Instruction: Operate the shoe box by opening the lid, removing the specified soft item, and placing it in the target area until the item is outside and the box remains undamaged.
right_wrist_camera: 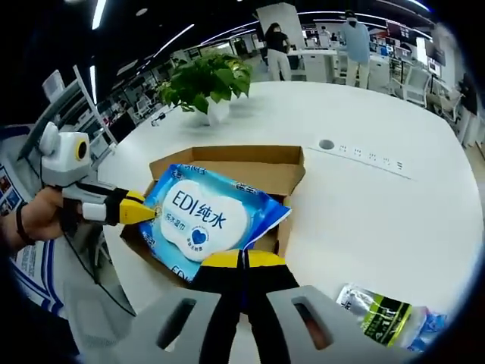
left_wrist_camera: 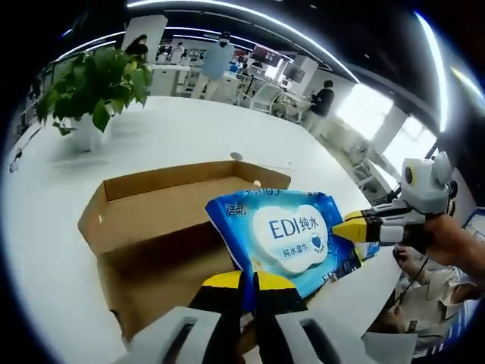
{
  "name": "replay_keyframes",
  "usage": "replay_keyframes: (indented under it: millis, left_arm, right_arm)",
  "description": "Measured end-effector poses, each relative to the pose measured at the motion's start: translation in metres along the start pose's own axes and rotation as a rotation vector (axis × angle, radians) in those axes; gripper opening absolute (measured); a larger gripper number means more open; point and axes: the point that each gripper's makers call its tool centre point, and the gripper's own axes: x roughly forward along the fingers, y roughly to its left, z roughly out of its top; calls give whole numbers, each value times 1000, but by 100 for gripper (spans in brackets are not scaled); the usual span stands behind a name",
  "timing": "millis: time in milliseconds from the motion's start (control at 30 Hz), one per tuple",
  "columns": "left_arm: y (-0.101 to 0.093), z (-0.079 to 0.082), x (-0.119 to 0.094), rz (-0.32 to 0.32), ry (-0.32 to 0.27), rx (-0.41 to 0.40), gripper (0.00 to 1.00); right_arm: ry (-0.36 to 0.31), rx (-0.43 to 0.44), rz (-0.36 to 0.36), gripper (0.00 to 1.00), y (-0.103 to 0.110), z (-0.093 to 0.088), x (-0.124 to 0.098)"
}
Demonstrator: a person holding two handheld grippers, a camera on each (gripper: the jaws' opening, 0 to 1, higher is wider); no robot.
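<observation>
Both grippers grasp a blue wet-wipes pack [left_wrist_camera: 292,236] from opposite edges, holding it above the open cardboard shoe box [left_wrist_camera: 151,220], which sits on a white worktop [left_wrist_camera: 174,129]. In the left gripper view, the left gripper [left_wrist_camera: 250,284] has its yellow-tipped black jaws clenched on the near edge of the pack, while the right gripper [left_wrist_camera: 350,230] comes in from the right, its yellow tip pinching the pack's right edge, held by a person's hand [left_wrist_camera: 447,243]. The pack carries a white label panel with blue printing and a small heart. The box's lid stands folded back on the far side, and the brown interior seen past the pack is bare. In the right gripper view, the right gripper [right_wrist_camera: 242,262] is clenched on the near edge of the pack [right_wrist_camera: 204,220], and the left gripper [right_wrist_camera: 148,212] pinches the pack's left edge, with a hand [right_wrist_camera: 42,216] behind it. The box [right_wrist_camera: 250,163] lies beneath the pack. A potted green plant [right_wrist_camera: 204,83] stands on the far part of the worktop [right_wrist_camera: 364,205], and a clear packet with a green and black label [right_wrist_camera: 386,315] lies near on the right. People stand at desks in the far background.
</observation>
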Motion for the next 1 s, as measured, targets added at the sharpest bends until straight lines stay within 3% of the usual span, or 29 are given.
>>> replay_keyframes:
  millis: [533,1000]
  left_arm:
    - [-75,8,40,-105,52,126,3]
    - [-140,-8,80,-192,125,200,3]
  right_arm:
    - [-47,113,-101,0,-57,-35,-57]
    - [-61,201,-183,0,-104,-80,-103]
